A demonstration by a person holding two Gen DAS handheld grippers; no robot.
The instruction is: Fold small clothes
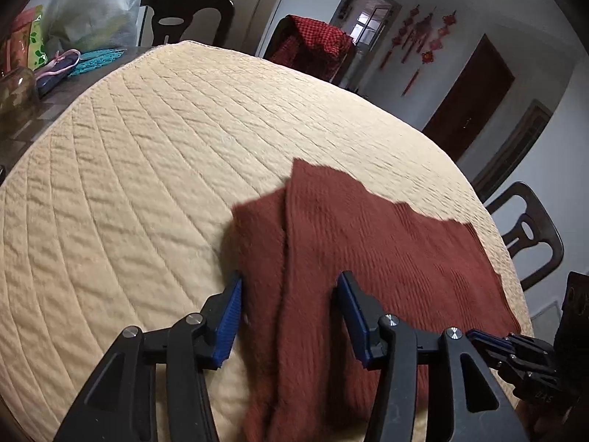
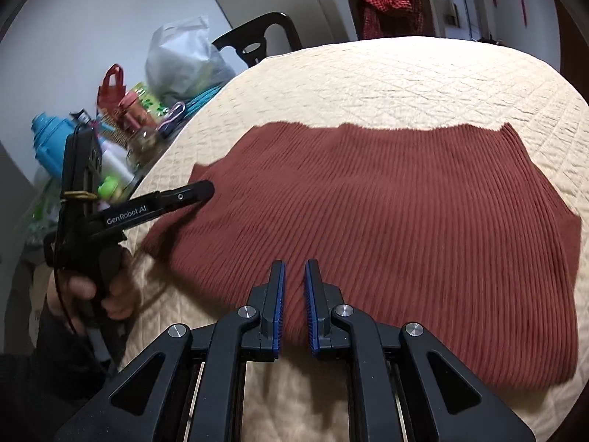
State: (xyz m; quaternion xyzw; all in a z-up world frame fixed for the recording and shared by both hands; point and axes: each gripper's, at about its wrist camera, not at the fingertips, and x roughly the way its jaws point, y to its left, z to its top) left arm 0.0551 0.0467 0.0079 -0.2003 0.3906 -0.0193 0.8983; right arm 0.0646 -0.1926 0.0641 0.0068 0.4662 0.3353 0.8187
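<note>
A rust-red ribbed knit garment (image 2: 386, 228) lies spread on the cream quilted cover (image 2: 423, 81). In the left wrist view the garment (image 1: 368, 243) has a fold line running down its left part. My left gripper (image 1: 291, 283) is open, its blue pads astride that folded left part, just above the cloth. It also shows in the right wrist view (image 2: 202, 189) at the garment's left edge. My right gripper (image 2: 294, 269) hovers over the garment's near edge with jaws nearly closed, a narrow gap between the pads and nothing in them.
Bags, bottles and a jar (image 2: 121, 118) crowd the dark table strip left of the cover. Dark chairs (image 1: 184, 14) stand around the table, one draped with red checked cloth (image 1: 316, 44). Another chair (image 1: 530, 232) stands at the right.
</note>
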